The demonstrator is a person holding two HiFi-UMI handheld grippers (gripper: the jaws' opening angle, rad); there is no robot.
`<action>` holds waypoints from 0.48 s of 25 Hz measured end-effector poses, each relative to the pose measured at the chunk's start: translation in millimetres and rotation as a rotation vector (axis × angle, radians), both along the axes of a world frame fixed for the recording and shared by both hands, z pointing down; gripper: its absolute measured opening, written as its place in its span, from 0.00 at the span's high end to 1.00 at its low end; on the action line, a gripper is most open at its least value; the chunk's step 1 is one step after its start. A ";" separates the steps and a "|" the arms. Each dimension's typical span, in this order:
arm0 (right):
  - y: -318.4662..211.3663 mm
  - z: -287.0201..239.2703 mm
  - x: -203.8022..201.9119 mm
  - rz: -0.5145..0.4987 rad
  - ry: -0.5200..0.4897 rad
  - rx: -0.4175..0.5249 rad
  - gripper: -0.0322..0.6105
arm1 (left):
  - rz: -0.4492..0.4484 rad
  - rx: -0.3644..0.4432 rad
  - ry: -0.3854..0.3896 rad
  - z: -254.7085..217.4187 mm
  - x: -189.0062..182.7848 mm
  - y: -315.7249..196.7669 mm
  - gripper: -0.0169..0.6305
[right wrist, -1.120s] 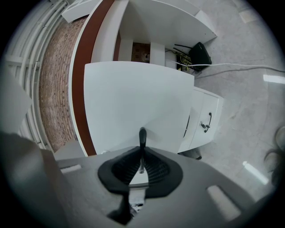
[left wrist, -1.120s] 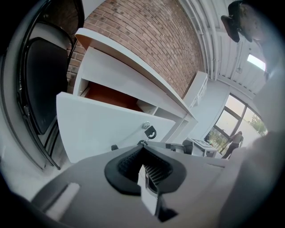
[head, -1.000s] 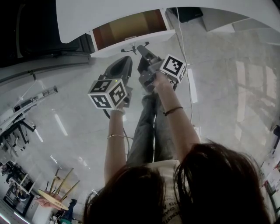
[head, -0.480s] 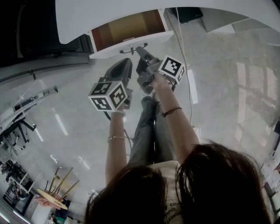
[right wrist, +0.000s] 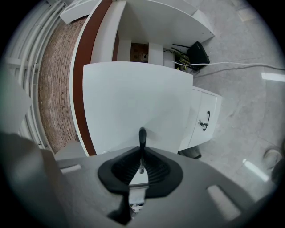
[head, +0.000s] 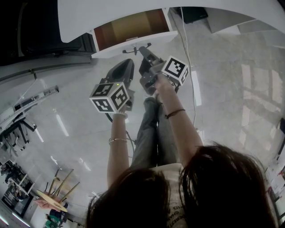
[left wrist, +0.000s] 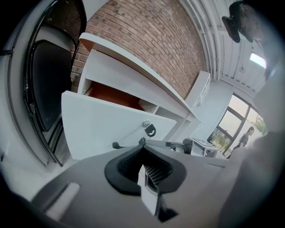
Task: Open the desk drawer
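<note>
Head view, 12 o'clock: white flat-fronted desk drawer [head: 111, 49], pulled out from under the curved white desk top [head: 187, 9], brown interior exposed. On the drawer front, at 6 o'clock of that interior: slim black metal bar handle [head: 136, 45]. Clenched on this handle: right gripper [head: 143, 51], pointing toward 12 o'clock. Same grasp in the right gripper view, with both jaws closed around the thin black bar [right wrist: 142, 136] against the white front [right wrist: 133, 98]. At 8 o'clock of the right one and just beside it: left gripper [head: 128, 64], short of the drawer front and touching nothing. In the left gripper view, jaws pressed together with nothing between them. At 1 o'clock of those jaws: small round lock with dark ring [left wrist: 149, 128]. Beneath everything: glossy pale tiled floor [head: 222, 98].
</note>
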State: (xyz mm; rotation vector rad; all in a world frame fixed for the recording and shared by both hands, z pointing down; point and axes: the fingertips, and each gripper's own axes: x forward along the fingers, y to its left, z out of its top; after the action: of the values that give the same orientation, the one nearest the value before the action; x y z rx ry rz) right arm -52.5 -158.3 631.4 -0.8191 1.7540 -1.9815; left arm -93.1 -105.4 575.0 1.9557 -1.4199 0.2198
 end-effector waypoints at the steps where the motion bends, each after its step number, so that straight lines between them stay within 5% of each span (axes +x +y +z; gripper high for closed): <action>1: 0.7 0.3 0.1 0.001 -0.001 0.000 0.91 | 0.000 0.000 0.000 0.3 -0.4 -0.2 0.98; 12: 3.0 5.3 0.5 0.000 0.007 -0.001 0.91 | 0.005 -0.006 0.003 4.9 -2.4 -1.2 0.98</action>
State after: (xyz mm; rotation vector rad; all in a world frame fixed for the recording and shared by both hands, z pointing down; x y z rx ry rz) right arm -52.0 -155.4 636.8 -0.8271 1.7563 -1.9823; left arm -95.4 -106.6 580.0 1.9541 -1.4110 0.2223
